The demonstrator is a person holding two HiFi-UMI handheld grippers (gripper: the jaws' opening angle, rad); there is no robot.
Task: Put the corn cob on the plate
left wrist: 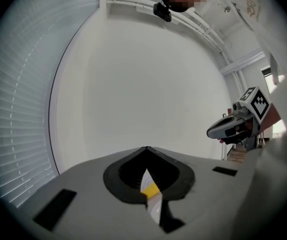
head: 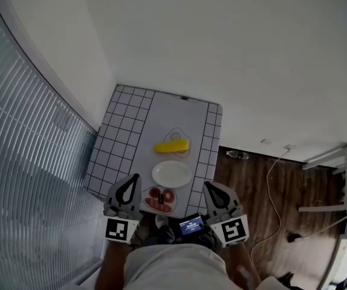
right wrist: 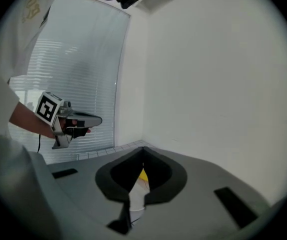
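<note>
At frame centre in the head view, the corn cob (head: 172, 145) lies crosswise on the white-topped surface (head: 161, 116). It sits just above the white plate (head: 171, 174) in the frame, near its rim but apart from it. Plate is bare, nothing on it.

Below the plate, at the surface's near edge, there is a small dish (head: 159, 200) with red slices; I cannot tell what they are.

Left hand-held gripper (head: 135, 178), lower left of centre: clenched, jaws together, nothing between them. Its own view confirms this: the tips meet, and only a sliver of yellow cob (left wrist: 151, 188) shows through the notch, far off.

Right hand-held gripper (head: 208, 185), lower right of centre: also clenched and empty. The same yellow sliver (right wrist: 142, 175) shows beyond its closed tips.

Both sit low in the frame, flanking the small dish, well short of the cob.

Progress, as I judge it: nothing done yet. Cob untouched and off the plate.

What is left:
- open one set of jaws
- reach over the plate to the cob
- grasp and lift it
- set it down on the plate
</note>
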